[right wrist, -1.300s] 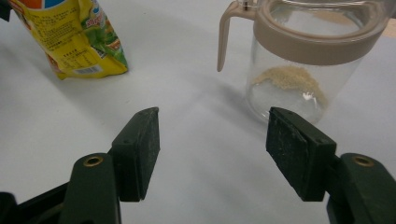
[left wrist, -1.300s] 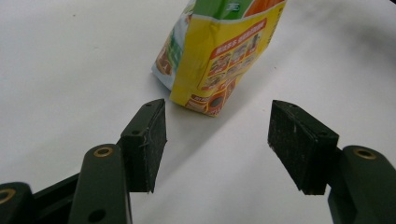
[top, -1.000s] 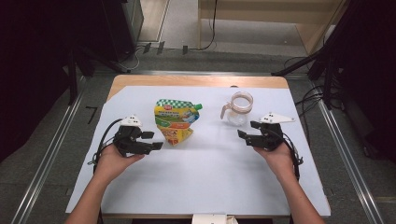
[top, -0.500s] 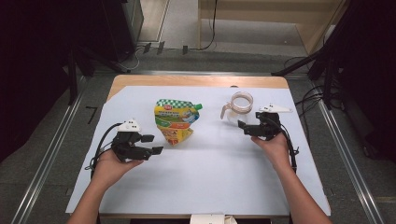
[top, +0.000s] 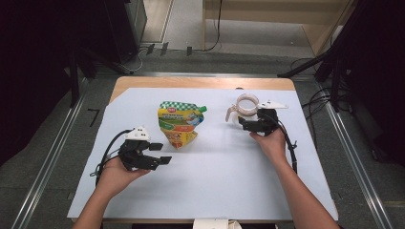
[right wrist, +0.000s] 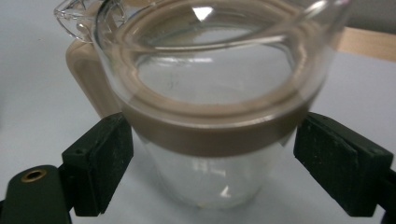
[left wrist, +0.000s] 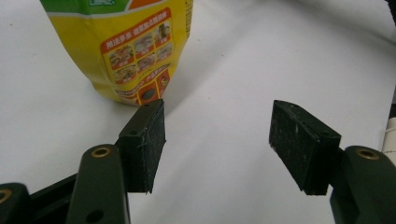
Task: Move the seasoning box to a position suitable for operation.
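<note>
Nothing is gripped yet: the right gripper (right wrist: 212,163) brackets the upright glass jug (right wrist: 210,93) between wide jaws, while the left gripper (left wrist: 224,140), also wide, waits near the sauce pouch (left wrist: 135,51).

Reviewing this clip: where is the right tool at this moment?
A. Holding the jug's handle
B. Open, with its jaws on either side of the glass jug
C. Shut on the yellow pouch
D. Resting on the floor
B: the right tool is open, a jaw on either side of the glass jug.
</note>
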